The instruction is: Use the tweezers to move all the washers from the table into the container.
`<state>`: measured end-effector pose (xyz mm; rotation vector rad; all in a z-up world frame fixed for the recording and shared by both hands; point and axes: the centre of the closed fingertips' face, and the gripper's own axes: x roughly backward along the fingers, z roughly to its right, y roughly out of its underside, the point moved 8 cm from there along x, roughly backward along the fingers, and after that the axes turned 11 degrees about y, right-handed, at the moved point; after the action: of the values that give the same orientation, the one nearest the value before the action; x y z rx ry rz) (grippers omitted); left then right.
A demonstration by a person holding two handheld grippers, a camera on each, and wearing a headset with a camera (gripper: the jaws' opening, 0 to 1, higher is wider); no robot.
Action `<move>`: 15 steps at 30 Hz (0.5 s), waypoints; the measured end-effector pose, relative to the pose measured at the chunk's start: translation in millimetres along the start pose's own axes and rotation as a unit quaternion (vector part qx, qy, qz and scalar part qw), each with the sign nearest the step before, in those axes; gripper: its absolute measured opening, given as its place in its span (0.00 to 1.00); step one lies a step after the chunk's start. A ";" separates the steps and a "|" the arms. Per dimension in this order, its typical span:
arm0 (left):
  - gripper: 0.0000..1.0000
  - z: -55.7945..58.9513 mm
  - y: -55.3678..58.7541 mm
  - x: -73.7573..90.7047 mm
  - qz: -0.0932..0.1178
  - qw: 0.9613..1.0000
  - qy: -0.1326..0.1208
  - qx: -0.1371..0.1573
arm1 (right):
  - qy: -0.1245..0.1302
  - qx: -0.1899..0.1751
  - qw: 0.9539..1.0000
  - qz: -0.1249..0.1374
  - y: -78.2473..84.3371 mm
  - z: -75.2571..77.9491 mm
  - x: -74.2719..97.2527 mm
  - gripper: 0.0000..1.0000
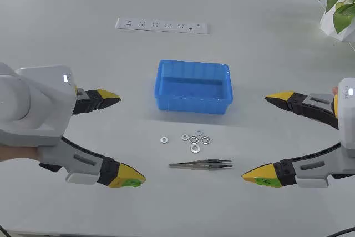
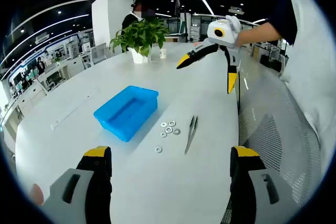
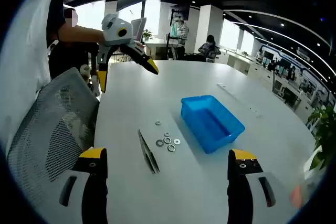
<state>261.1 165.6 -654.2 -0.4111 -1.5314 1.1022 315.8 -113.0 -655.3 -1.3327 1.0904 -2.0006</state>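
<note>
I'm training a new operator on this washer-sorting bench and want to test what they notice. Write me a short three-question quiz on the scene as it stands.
1. True or false: the blue container already holds some of the washers.
2. How many washers lie on the table? A: four. B: six. C: nine.
3. Fill the gap: the tweezers lie untouched on the table, and the left gripper and right gripper both stand ___, holding nothing.

Key
1. False: the container is empty.
2. B.
3. open.
</note>
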 end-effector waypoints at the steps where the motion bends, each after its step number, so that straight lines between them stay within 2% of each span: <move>1: 0.99 0.4 -0.2 0.3 0.001 1.000 0.000 0.000 | 0.000 -0.001 1.000 0.000 0.3 -0.1 0.1 0.94; 8: 0.98 0.1 2.1 0.0 -0.006 1.000 -0.005 0.002 | -0.005 0.002 1.000 -0.002 1.5 -1.0 1.4 0.94; 15: 0.99 0.5 0.6 0.9 -0.004 1.000 -0.006 0.001 | -0.007 0.001 1.000 -0.001 1.5 -0.7 0.7 0.94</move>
<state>260.2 166.4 -654.1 -0.3985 -1.5411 1.1016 314.8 -114.2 -656.4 -1.3446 1.0821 -1.9903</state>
